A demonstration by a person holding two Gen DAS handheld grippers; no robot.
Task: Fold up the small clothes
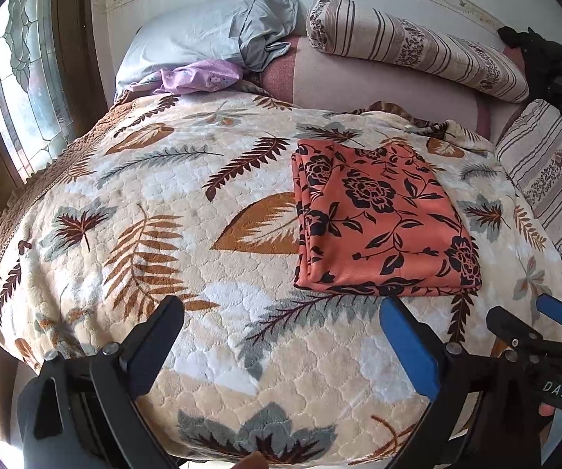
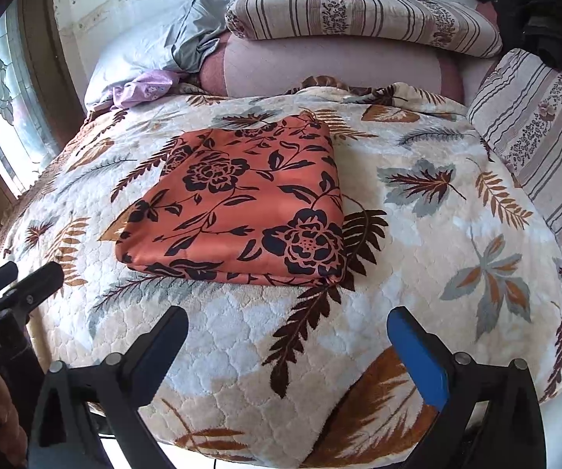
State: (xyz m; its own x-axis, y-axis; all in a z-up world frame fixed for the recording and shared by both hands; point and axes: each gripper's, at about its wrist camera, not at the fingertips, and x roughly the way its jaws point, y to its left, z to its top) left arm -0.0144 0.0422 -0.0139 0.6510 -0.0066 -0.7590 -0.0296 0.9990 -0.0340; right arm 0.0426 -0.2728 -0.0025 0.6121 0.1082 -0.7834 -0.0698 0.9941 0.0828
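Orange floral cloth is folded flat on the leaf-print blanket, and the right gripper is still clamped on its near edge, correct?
Not quite. The orange floral cloth does lie folded flat on the leaf-print blanket, but the right gripper is open and clear of it, nothing between its fingers. The right wrist view shows this.

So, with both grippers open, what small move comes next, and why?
Probably pull both back: the orange cloth already lies as a neat folded rectangle on the blanket, and the left gripper and right gripper hold nothing.
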